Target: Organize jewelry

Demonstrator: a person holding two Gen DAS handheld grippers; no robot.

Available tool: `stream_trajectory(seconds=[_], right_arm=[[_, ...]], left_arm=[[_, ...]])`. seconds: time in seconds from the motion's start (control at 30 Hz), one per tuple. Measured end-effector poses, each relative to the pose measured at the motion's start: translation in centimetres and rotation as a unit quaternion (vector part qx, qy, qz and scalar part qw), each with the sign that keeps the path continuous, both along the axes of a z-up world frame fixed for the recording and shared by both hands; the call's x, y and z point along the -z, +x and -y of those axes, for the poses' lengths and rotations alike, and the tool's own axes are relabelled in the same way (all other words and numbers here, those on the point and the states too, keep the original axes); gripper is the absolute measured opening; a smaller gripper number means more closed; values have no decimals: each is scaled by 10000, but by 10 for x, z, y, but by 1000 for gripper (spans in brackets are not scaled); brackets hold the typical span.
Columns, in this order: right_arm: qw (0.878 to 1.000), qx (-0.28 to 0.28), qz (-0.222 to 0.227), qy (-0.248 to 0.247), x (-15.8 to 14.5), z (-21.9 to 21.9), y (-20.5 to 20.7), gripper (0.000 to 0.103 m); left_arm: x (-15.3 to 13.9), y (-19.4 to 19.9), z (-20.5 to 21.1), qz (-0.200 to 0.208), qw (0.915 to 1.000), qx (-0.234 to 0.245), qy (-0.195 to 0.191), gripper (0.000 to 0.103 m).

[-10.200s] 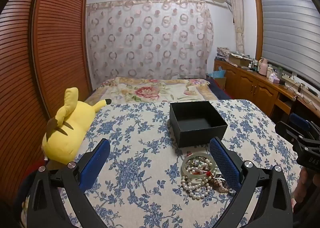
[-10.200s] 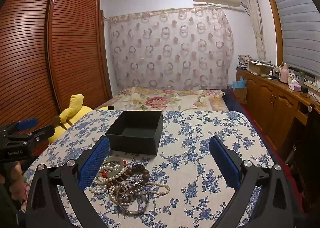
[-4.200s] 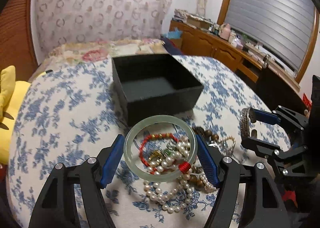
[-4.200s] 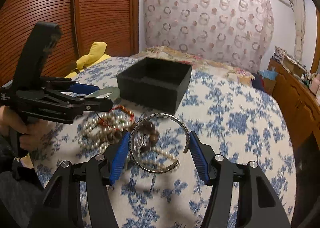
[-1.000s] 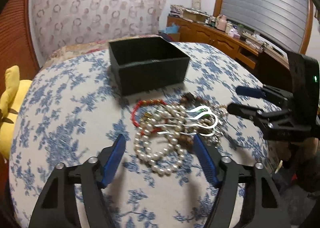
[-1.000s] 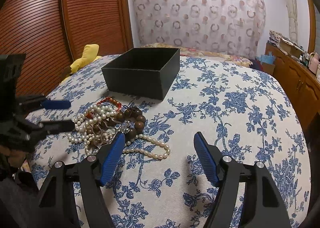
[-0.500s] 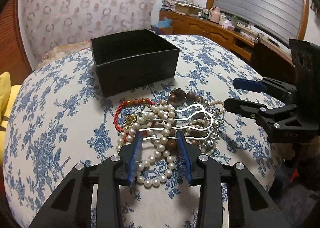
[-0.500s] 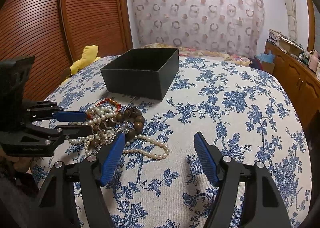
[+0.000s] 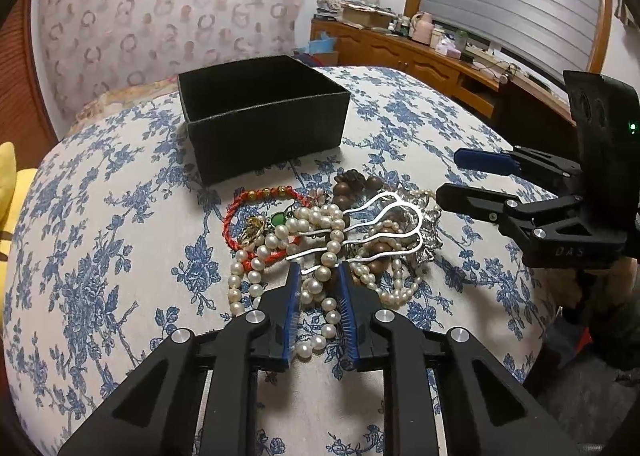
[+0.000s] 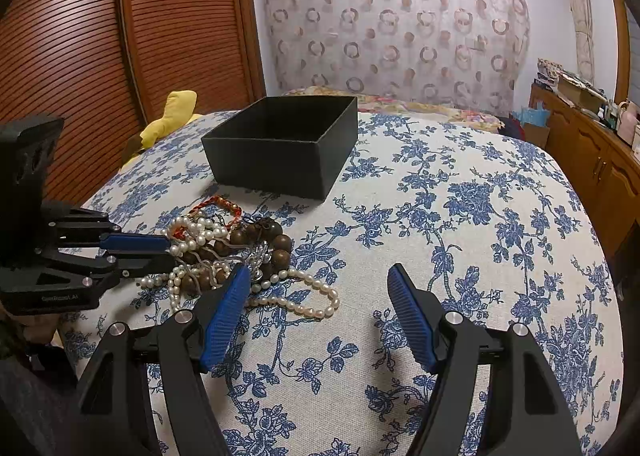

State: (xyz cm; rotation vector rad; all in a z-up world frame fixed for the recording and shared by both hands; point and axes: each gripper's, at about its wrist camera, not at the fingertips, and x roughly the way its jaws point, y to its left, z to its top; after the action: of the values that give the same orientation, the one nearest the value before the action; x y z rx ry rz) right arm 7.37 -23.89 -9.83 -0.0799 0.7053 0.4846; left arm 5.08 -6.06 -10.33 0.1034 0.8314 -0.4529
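- Silver hairpin (image 9: 401, 201) lies on top of the jewelry pile (image 9: 320, 232), which sits on the flowery counter (image 9: 120, 256) just in front of the black box (image 9: 264, 136).
- The left tool (image 9: 319, 276) is narrow. Its jaws have just been closing, with the thin ends of the hairpin and some white pearls (image 9: 316, 288) between them. I can't see the pads pressing yet.
- The right tool (image 10: 317, 272) is wide and holds nothing. It hangs just beside the pile.
- To do this well, I think the left tool should pinch only the hairpin ends. Pearls caught in the jaws could drag the whole string (image 10: 296, 304) along.
- Lift slowly, as the pin looks tangled with the brown beads (image 10: 276, 244).
- The right tool's side reads "DAS" (image 9: 572, 252). The left tool has a small label (image 10: 60, 298), too tiny to read.
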Motion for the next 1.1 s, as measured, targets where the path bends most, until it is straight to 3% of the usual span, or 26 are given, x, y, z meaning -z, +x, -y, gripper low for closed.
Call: stream_trajectory(seconds=[0.07,0.17,0.57,0.87,0.97,1.1], right_arm=[[10000,2,1,2,0,0,0,74],[10000,-5,1,2,0,0,0,74],[9998,-31,102,-143,-4,-5,-3,74],[9986,-501,-28,-193,-6,-34,-8,74],[9977,-605,-136,-272,-4,-41,-4,83],[9957,-820,-194,-381,-3,-52,-4,84]], left_arm=[[0,1,1,12,10000,9,36,18],[-3,-2,0,55,10000,30,29,7],[-40,-4,-33,511,9966,-487,-418,7],[-46,-7,-50,598,9945,-685,-529,7],[-45,-7,-52,573,9944,-691,-555,7],[-42,-7,-52,538,9946,-680,-569,7]])
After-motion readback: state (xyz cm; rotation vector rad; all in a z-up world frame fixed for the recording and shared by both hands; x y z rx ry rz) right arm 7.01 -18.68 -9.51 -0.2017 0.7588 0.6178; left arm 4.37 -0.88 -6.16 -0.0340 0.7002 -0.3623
